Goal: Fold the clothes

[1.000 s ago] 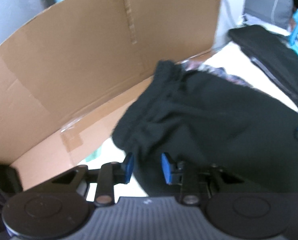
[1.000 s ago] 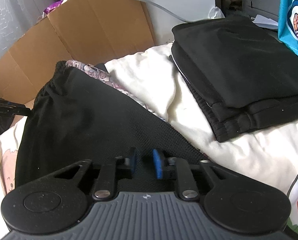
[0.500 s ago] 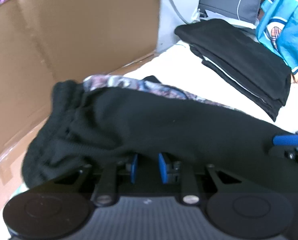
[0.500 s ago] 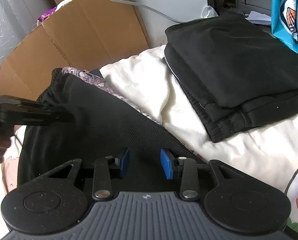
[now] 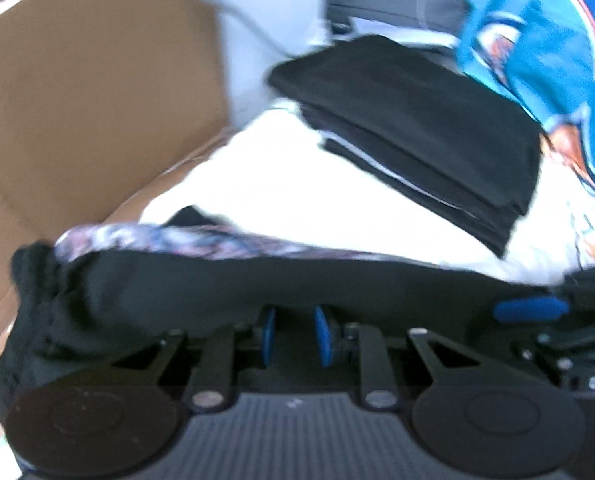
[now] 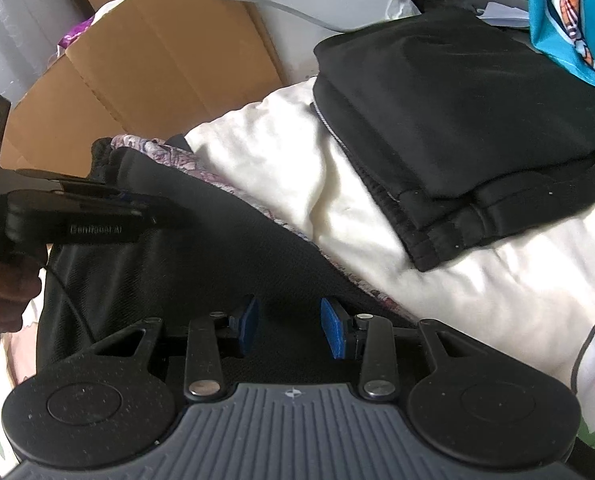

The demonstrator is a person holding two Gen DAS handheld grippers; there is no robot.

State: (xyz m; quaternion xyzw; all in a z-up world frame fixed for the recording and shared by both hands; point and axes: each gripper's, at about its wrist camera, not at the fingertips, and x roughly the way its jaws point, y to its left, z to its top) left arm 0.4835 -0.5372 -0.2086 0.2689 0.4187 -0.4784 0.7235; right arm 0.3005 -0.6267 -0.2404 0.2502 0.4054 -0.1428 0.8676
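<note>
My right tool (image 6: 288,326) has spread wide and let go of the black shorts (image 6: 201,264); my left tool (image 5: 294,336) has narrowed onto their fabric, carrying the fold.

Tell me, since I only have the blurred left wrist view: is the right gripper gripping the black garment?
Observer: No. The right gripper has its jaws wide apart over the black garment, not closed on the fabric.
Operator: Where is my left gripper on it?
Observer: From the side, the left gripper lies across the garment's gathered waistband end, the end nearest the cardboard.
</note>
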